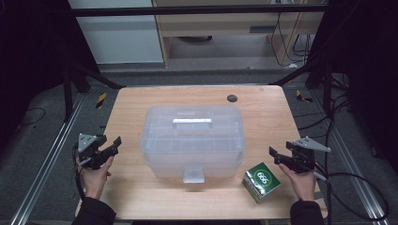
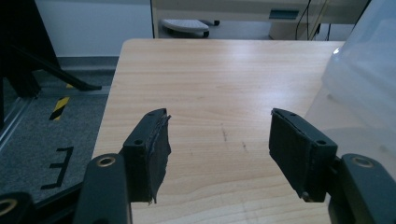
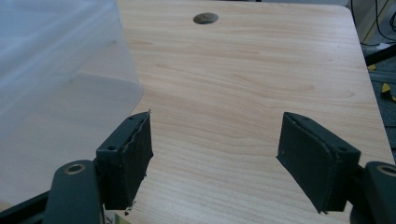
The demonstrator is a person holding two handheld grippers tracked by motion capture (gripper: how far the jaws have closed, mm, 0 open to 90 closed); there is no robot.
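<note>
A big clear plastic box (image 1: 193, 140) sits in the middle of the high view, on a wooden table (image 1: 263, 108). The left gripper (image 1: 111, 146) is at the left edge of that picture, just beside the box but not touching it. The right gripper (image 1: 276, 155) is at the right edge, near the box's other side and also apart from it. Both grippers have their jaws spread wide with nothing between them (you can see bare wood in the gap in each gripper view).

The box is see-through and a bit milky, with a lid on top, a flat handle on the lid and a small clasp at its front. A little green box (image 1: 261, 182) with white marks lies at the lower right, just beside the right gripper. A small dark round spot (image 1: 232, 98) is on the table behind the big box.
</note>
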